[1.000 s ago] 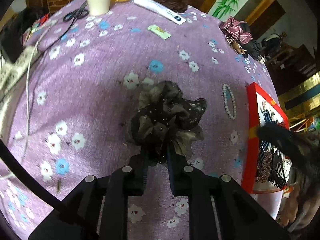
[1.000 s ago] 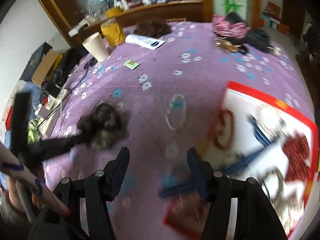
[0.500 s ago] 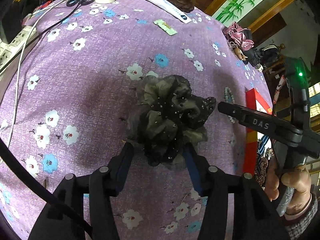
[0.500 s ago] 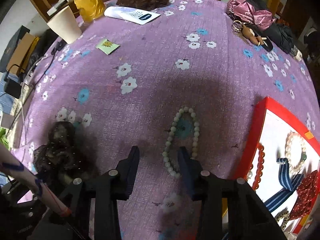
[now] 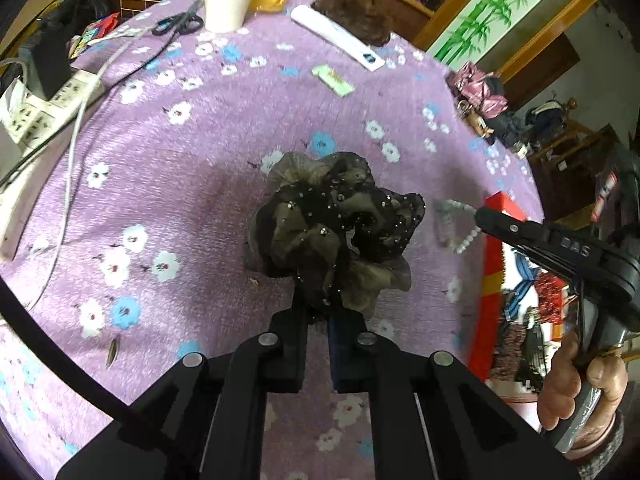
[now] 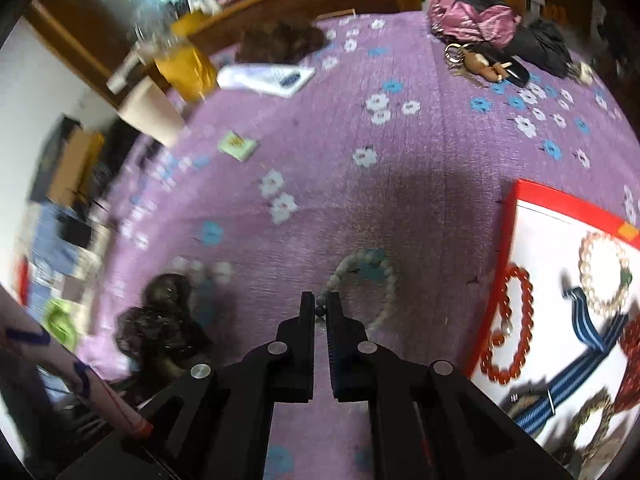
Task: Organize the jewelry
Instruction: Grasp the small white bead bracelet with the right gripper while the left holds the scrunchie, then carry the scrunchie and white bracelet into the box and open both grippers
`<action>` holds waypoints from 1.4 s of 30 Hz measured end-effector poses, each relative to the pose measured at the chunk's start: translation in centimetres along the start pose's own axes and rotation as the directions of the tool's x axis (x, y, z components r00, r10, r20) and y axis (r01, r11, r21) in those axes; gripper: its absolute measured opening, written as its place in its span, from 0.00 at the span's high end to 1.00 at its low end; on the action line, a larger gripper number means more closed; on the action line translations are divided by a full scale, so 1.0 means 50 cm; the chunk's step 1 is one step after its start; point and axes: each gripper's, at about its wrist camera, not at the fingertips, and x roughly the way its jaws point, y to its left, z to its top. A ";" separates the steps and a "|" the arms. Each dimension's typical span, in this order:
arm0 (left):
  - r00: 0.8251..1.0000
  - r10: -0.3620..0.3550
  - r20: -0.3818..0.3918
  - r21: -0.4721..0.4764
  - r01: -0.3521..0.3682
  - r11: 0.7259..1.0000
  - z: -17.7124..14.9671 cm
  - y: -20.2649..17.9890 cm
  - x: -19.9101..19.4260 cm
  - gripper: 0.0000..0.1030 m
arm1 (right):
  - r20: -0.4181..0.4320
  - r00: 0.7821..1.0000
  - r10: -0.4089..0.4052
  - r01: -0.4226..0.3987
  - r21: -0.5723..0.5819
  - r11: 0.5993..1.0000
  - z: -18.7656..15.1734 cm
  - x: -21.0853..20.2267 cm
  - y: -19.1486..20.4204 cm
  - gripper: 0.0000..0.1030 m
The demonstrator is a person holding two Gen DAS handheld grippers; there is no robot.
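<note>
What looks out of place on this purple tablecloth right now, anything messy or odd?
A sunflower seed lies loose on the purple tablecloth near the left edge, with a small crumb beside the black scrunchie. Scissors and a green packet are scattered at the far end. Nothing looks spilled or damaged.

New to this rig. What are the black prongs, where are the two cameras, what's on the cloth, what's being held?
No robot: a person carries two handheld grippers, each with a fisheye camera looking along its fingers. The prongs are those fingers. In the left wrist view, the left gripper has just closed on a dark sequined scrunchie. In the right wrist view, the right gripper has just closed on a pale bead bracelet. Both lie on a purple flowered cloth, beside a red-edged box already holding jewelry.
</note>
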 end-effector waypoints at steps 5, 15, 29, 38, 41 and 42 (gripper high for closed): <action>0.999 -0.016 0.035 -0.003 0.016 1.000 -0.015 -0.012 -0.053 0.93 | 0.050 0.996 0.073 -0.073 0.008 0.997 -0.014 -0.083 -0.007 0.94; 0.996 -0.048 0.070 0.066 0.043 0.997 -0.057 -0.111 -0.124 0.93 | 0.141 0.988 0.063 -0.068 0.030 0.997 -0.059 -0.254 -0.096 0.94; 0.997 -0.076 0.026 0.228 0.068 0.971 -0.085 -0.343 -0.092 0.92 | 0.190 0.981 -0.025 0.002 0.120 0.993 -0.126 -0.387 -0.291 0.94; 0.999 -0.037 -0.009 0.302 0.038 0.953 -0.024 -0.480 0.029 0.92 | 0.151 0.989 -0.004 -0.015 0.122 0.992 -0.121 -0.344 -0.325 0.94; 1.000 -0.016 -0.013 0.317 0.019 0.948 0.001 -0.518 0.076 0.92 | 0.144 0.989 0.018 -0.036 0.127 0.991 -0.103 -0.319 -0.324 0.94; 1.000 -0.007 -0.013 0.320 0.011 0.947 0.006 -0.524 0.087 0.92 | 0.144 0.989 0.027 -0.046 0.126 0.991 -0.097 -0.310 -0.322 0.94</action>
